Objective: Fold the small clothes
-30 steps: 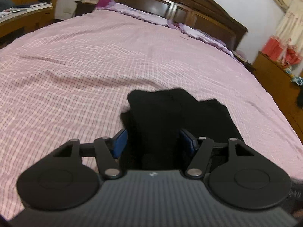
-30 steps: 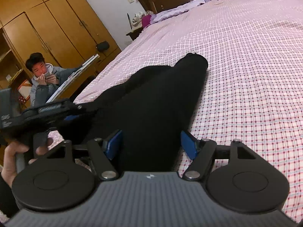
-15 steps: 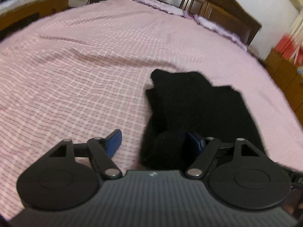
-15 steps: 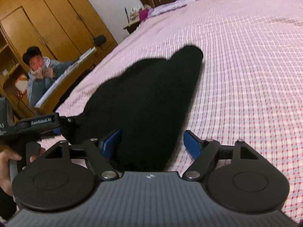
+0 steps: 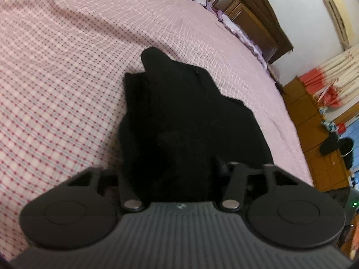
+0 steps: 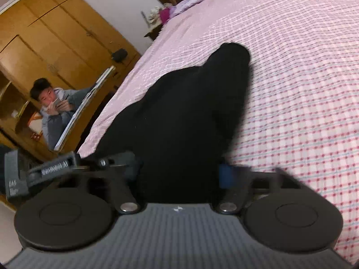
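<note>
A black garment (image 5: 186, 116) lies bunched on the pink checked bedsheet (image 5: 56, 78), rising to a peak at its far end. My left gripper (image 5: 179, 168) stands open over its near edge. The cloth fills the gap and hides both pads. In the right wrist view the same black garment (image 6: 179, 123) runs away from me. My right gripper (image 6: 179, 174) is open around its near end, with one blue pad (image 6: 226, 177) showing at the cloth's right side. The left tool's housing (image 6: 44, 170) sits at the garment's left edge.
The bed's dark wooden headboard (image 5: 251, 15) is far ahead. Wooden drawers (image 5: 314, 134) stand right of the bed. A seated person (image 6: 56, 109) is beside a desk and wooden wardrobe (image 6: 56, 44) left of the bed. Open sheet (image 6: 303, 78) spreads to the right.
My left gripper has shifted right onto the garment, so cloth now fills its gap and covers both pads. The right gripper has tilted and stays open around the cloth.
</note>
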`<state>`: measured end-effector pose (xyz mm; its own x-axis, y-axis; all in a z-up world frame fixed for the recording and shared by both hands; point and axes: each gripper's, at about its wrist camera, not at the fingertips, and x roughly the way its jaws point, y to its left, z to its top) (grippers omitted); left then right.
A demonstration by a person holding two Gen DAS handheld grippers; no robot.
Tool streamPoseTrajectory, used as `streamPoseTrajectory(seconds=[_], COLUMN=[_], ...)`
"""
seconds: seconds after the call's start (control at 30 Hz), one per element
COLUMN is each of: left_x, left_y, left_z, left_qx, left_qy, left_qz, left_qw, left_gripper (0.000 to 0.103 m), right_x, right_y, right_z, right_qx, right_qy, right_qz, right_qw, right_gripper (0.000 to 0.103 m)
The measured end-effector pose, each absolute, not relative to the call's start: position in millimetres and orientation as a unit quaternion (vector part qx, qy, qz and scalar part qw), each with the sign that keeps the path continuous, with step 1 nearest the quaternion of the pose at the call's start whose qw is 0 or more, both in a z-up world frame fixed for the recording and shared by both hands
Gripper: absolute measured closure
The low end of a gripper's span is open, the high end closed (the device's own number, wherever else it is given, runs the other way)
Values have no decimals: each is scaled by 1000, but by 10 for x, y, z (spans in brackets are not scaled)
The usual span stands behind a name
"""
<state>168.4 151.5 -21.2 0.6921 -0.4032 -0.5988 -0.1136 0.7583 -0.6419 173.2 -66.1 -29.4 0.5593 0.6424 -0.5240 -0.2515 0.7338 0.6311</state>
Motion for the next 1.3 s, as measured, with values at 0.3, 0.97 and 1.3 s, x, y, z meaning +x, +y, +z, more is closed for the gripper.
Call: streamPoseTrajectory(seconds=[0.3,0.97,1.3], left_x=[1370,458,101], left_y=[1190,72,52], left_z=[127,11,157], left_qx=[-371,-228,-111], left_qy=[360,404,370], left_qz=[-126,-144,-81], left_qw=[847,874,919], left_gripper=[66,45,20], right_x=[1374,-170,-528], right_y=[-997,-2105,-2050], right_z=[278,181,-74], right_qx=[243,200,190], right_qy=[343,363,326], right_qz=[267,164,131], right_qw=[867,895,917], right_gripper=[64,61,21])
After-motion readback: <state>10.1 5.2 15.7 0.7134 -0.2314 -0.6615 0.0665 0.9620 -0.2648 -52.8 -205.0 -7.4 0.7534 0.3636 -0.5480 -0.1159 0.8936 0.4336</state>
